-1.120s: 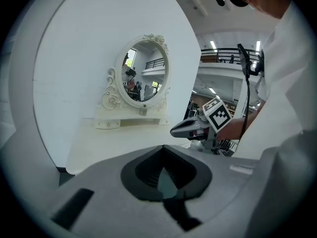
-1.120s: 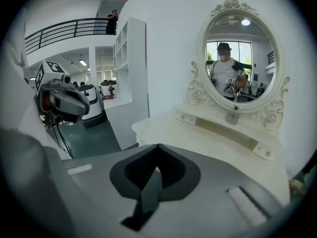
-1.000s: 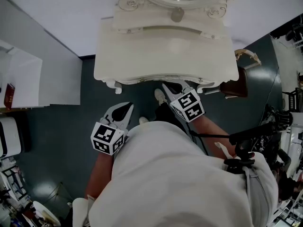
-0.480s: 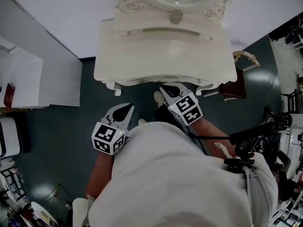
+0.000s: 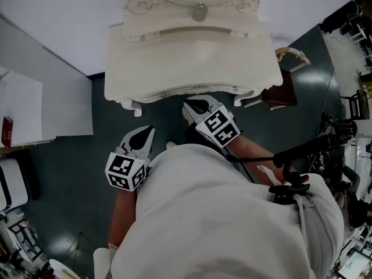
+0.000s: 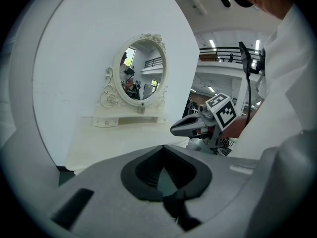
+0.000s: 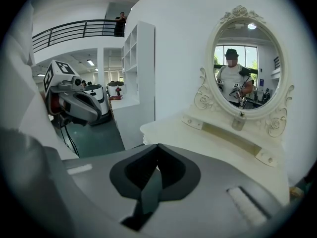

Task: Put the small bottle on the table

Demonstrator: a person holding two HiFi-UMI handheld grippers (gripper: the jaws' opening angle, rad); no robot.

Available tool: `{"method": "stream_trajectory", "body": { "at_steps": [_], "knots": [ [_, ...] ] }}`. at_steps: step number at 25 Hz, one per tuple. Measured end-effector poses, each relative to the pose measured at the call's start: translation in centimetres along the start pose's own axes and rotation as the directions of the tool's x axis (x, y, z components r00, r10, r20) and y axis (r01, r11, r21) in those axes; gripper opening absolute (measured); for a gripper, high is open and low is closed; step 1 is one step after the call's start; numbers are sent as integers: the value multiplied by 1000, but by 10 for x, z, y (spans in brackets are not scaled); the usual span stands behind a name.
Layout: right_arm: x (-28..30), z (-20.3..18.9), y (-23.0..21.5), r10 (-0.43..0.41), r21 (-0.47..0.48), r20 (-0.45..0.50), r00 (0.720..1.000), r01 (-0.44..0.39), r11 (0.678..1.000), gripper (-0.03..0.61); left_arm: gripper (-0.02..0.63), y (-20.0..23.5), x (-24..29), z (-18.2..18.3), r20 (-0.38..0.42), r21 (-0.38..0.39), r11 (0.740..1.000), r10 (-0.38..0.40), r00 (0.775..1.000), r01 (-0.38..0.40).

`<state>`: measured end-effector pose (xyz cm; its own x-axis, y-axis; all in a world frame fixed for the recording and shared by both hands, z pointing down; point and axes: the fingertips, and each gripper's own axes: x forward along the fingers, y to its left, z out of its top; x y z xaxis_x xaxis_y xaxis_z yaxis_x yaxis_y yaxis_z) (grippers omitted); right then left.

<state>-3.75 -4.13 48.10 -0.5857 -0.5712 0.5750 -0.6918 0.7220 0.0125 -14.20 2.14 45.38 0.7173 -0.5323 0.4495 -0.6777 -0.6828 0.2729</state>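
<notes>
The left gripper (image 5: 143,135) hangs clenched and empty, short of the table (image 5: 174,68). The right gripper (image 5: 192,106), also clamped shut on nothing, sits at the table's front edge. The small bottle (image 5: 199,11) stands on the raised shelf under the mirror. I'd open the right jaws early, reach across and pinch its body squarely.

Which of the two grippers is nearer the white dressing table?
The right gripper, its tips almost at the dressing table front edge; the left gripper hangs farther back over the dark floor.
</notes>
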Motion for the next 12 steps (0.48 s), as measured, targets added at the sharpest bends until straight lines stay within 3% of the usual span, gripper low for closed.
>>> {"method": "stream_trajectory", "body": {
  "at_steps": [12],
  "knots": [
    [-3,-9,-8,5,-1,-16,1000,-5,1000,0,2,-6,13,-1,-20,-7,1000,-11,1000,11]
  ]
}}
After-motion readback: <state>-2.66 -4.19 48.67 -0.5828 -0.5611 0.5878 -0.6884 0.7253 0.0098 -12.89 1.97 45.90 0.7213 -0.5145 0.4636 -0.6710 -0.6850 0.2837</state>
